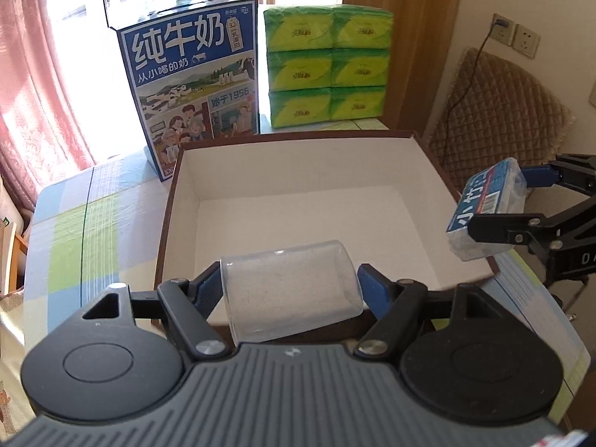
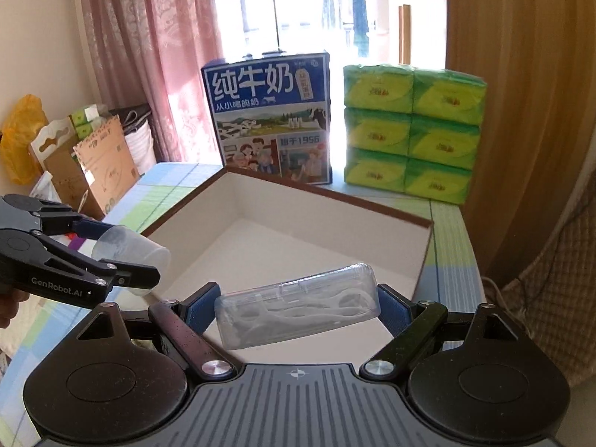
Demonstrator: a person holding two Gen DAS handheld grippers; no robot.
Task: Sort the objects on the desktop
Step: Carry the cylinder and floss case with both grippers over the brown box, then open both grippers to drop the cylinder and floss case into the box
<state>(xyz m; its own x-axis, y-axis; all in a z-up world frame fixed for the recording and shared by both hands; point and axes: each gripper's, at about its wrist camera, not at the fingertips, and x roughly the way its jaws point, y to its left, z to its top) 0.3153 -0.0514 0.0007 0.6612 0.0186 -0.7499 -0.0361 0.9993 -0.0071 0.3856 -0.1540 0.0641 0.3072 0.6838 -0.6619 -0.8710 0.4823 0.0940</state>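
Clear plastic cup (image 1: pixel 290 290), held on its side between the blue pads of the left gripper (image 1: pixel 290 290), whose jaws are closed against its two sides; it hangs above the near rim of the open box (image 1: pixel 298 138). Clear floss-pick case (image 2: pixel 298 305), with a blue printed label on one face, clamped lengthwise by the right gripper (image 2: pixel 298 309), jaws closed onto its two ends; it hangs above the near right side of the same box. Both objects are clear of the surface. The box is shallow, white inside with a dark brown rim, and shows nothing on its floor.

Surface: a table (image 1: pixel 74 231) covered by a cloth checked in pale blue, green and white. At its far edge stand a blue milk carton case (image 1: pixel 193 85) with Chinese lettering, left, and a stack of green tissue packs (image 1: pixel 327 63), right, just beside each other.

Room: pink patterned curtains (image 2: pixel 149 56) frame a bright window behind the table. To the far left lie cardboard boxes (image 2: pixel 100 167) and a yellow bag (image 2: pixel 20 138). To the right are a wooden panel (image 1: pixel 402 37), wall sockets (image 1: pixel 516 33) and a quilted brown cushion (image 1: pixel 499 111).
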